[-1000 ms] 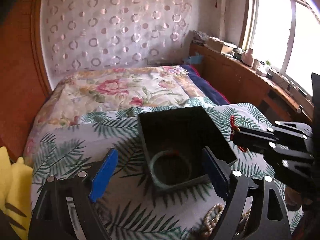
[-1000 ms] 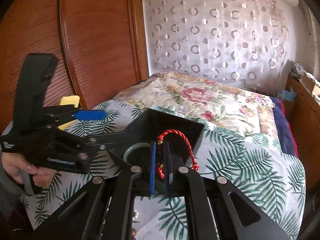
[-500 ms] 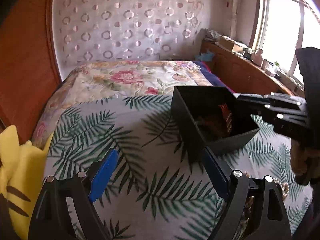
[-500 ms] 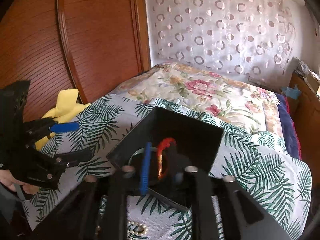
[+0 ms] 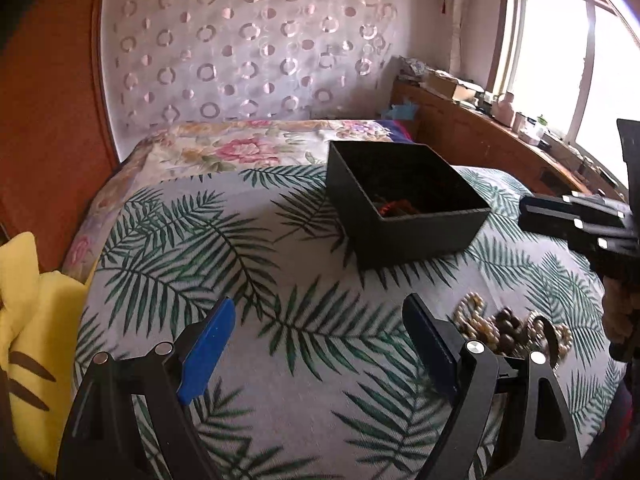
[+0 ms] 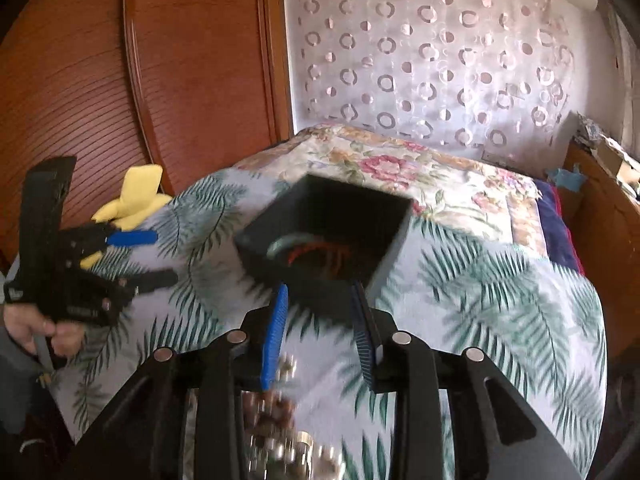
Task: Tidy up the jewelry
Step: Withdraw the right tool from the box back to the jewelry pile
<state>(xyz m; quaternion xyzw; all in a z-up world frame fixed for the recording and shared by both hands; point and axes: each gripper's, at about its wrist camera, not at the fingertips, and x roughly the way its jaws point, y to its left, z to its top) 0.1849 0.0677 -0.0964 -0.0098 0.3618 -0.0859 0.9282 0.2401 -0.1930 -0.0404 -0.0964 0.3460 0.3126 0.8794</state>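
A black open box (image 5: pixel 404 204) stands on the palm-print cloth; it also shows in the right wrist view (image 6: pixel 328 232). Inside lie a red cord bracelet (image 6: pixel 320 254) and a green bangle (image 6: pixel 280 245). Bead bracelets (image 5: pixel 508 326) lie in a pile on the cloth in front of the box, blurred in the right wrist view (image 6: pixel 276 412). My left gripper (image 5: pixel 316 344) is open and empty over bare cloth, left of the beads. My right gripper (image 6: pixel 320 336) is open and empty, just in front of the box and above the beads.
A yellow plush toy (image 5: pixel 28 320) lies at the cloth's left edge. A wooden wardrobe (image 6: pixel 120 80) stands on the left and a wooden ledge with clutter (image 5: pixel 500 128) under the window on the right. A floral quilt (image 5: pixel 248 148) lies beyond the box.
My right gripper opened and dropped the red cord bracelet into the box, then drew back towards the beads. My left gripper pulled back and left, away from the box.
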